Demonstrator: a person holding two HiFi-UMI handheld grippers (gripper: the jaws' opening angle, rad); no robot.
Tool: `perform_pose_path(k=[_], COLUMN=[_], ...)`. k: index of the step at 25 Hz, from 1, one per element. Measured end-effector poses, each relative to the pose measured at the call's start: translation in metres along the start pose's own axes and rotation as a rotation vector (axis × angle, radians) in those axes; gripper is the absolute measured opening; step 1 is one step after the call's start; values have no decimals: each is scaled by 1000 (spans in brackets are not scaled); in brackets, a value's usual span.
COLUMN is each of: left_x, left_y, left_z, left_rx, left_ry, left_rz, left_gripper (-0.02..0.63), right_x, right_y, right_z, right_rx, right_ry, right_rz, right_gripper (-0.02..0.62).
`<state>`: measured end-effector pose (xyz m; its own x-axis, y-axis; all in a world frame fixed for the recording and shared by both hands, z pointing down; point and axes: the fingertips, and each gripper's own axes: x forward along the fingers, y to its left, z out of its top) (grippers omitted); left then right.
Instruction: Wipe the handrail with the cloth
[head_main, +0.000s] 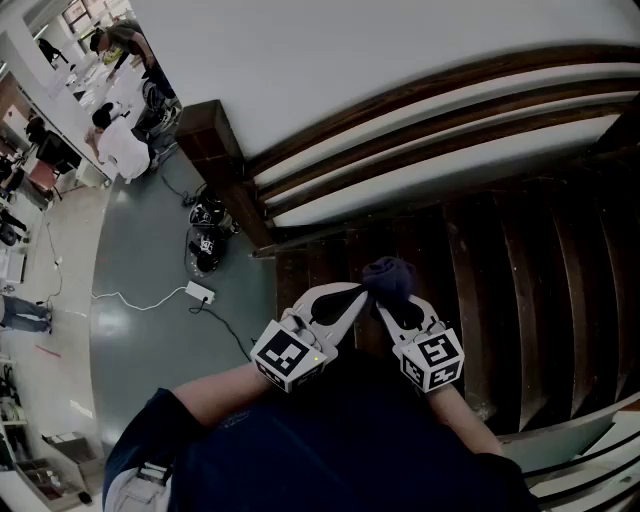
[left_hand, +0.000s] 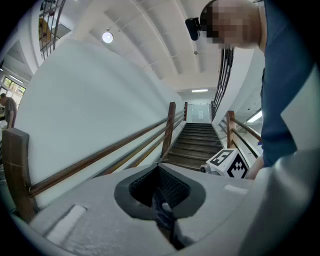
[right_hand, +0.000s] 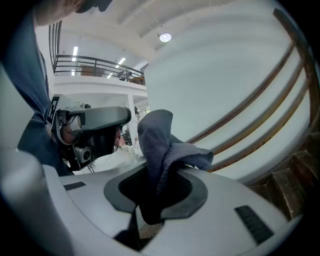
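Dark wooden stairs (head_main: 540, 290) underfoot, white wall (head_main: 350, 60) alongside with the handrail (left_hand: 100, 155) running up it, grey floor (head_main: 140, 260) and a power strip (head_main: 200, 293) down below. Got the dark blue cloth (head_main: 390, 277) clamped in the right gripper (head_main: 395, 308), bunched up over the steps, clear of the rail. Left gripper (head_main: 350, 298) squeezed shut right beside it.

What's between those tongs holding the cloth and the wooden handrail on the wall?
Only bare dark wooden steps lie between the right tongs, shut on the cloth, and the handrail. The head view shows this.
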<state>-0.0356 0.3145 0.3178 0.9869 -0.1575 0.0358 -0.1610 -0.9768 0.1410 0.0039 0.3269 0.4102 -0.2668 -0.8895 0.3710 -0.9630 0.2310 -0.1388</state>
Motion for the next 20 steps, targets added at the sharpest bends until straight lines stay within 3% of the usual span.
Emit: perform_pose_path(k=[11, 20], left_x=[9, 12], left_y=[-4, 11], left_z=[-3, -5], left_rx=[1, -3], left_ry=[9, 22], left_rz=[4, 70], left_gripper=[3, 3], right_x=[-4, 0], right_y=[-7, -15], right_z=[2, 16], right_rx=[-2, -49], right_ry=[-18, -57], right_rz=[5, 20], right_gripper=[87, 88])
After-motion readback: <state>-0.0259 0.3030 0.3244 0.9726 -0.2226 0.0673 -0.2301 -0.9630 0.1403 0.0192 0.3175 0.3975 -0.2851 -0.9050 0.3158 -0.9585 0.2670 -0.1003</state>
